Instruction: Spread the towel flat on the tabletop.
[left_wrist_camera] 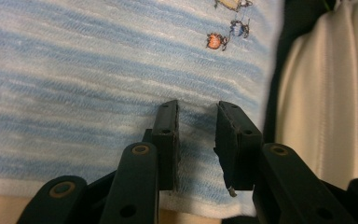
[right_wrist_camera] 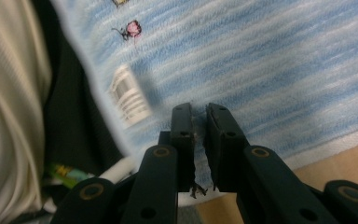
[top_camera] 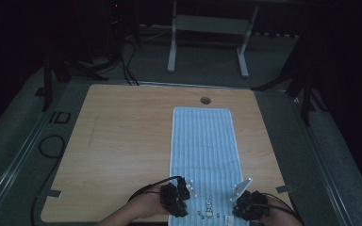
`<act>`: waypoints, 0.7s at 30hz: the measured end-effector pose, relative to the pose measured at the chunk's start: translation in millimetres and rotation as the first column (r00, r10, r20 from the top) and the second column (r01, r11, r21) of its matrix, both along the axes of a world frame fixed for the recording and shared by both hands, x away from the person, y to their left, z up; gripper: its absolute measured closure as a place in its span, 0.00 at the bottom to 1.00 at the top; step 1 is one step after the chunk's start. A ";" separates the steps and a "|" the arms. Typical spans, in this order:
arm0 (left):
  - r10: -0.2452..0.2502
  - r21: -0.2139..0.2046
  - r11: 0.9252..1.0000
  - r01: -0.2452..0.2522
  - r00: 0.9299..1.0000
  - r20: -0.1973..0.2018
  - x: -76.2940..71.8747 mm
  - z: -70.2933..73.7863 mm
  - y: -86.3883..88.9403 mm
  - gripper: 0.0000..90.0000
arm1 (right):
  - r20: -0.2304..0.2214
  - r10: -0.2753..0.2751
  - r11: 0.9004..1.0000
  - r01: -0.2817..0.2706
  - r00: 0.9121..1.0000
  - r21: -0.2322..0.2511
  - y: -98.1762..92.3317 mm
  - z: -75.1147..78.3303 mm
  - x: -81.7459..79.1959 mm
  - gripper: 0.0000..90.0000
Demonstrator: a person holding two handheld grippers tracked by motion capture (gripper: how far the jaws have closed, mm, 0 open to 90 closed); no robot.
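A blue-and-white striped towel point(top_camera: 201, 141) lies lengthwise on the wooden table point(top_camera: 122, 136), its near end with small embroidered figures point(top_camera: 209, 207) at the front edge. My left gripper point(top_camera: 185, 200) is at the towel's near left corner. In the left gripper view its jaws stand apart astride the towel's point(left_wrist_camera: 98, 70) edge, so the left gripper point(left_wrist_camera: 196, 140) is open. My right gripper point(top_camera: 235, 203) is at the near right corner. In the right gripper view the right gripper point(right_wrist_camera: 199, 140) is nearly closed, pinching the towel point(right_wrist_camera: 284, 70) near a white label point(right_wrist_camera: 129, 95).
The table has a round cable hole point(top_camera: 205, 100) just beyond the towel's far end. A white desk frame point(top_camera: 207, 28) stands on the floor behind, and a black cable point(top_camera: 52, 146) loops on the floor at the left. The person's light clothing point(left_wrist_camera: 326, 93) is close to the front edge.
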State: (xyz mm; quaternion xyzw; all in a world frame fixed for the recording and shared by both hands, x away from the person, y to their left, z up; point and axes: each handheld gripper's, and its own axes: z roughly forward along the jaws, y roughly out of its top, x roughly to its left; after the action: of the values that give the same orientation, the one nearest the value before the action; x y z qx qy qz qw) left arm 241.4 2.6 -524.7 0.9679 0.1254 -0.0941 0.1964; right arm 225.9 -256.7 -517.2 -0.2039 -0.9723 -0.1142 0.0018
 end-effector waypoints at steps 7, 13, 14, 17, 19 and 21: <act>0.039 -0.028 0.999 -0.038 0.999 0.025 6.8 8.0 2.3 0.68 | 0.038 -0.030 0.999 0.029 0.999 0.021 -4.4 12.3 6.2 0.80; 0.131 0.009 0.991 -0.133 0.982 0.134 23.9 11.9 18.9 0.56 | 0.075 -0.080 0.996 0.077 0.994 0.040 -9.1 15.7 29.8 0.70; 0.161 0.011 0.986 -0.164 0.977 0.138 31.1 12.6 25.5 0.56 | 0.079 -0.083 0.996 0.079 0.993 0.044 -9.5 16.5 34.3 0.68; 0.193 0.007 0.981 -0.196 0.972 0.135 38.6 13.5 31.6 0.56 | 0.087 -0.104 0.994 0.101 0.991 0.047 -9.8 19.3 47.1 0.66; 0.219 -0.001 0.975 -0.220 0.967 0.129 47.8 15.0 37.7 0.56 | 0.092 -0.108 0.993 0.103 0.990 0.049 -9.9 20.2 52.1 0.66; 0.249 0.004 0.968 -0.251 0.960 0.132 58.5 16.0 42.4 0.53 | 0.107 -0.124 0.991 0.119 0.986 0.053 -9.7 23.0 67.2 0.61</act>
State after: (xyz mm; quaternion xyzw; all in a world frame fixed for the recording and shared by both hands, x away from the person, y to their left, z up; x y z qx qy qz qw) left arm 299.9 45.1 -508.7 0.9504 0.2345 -0.0040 0.2045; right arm 293.1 -266.4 -494.2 -0.2562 -0.9537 -0.1477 -0.0540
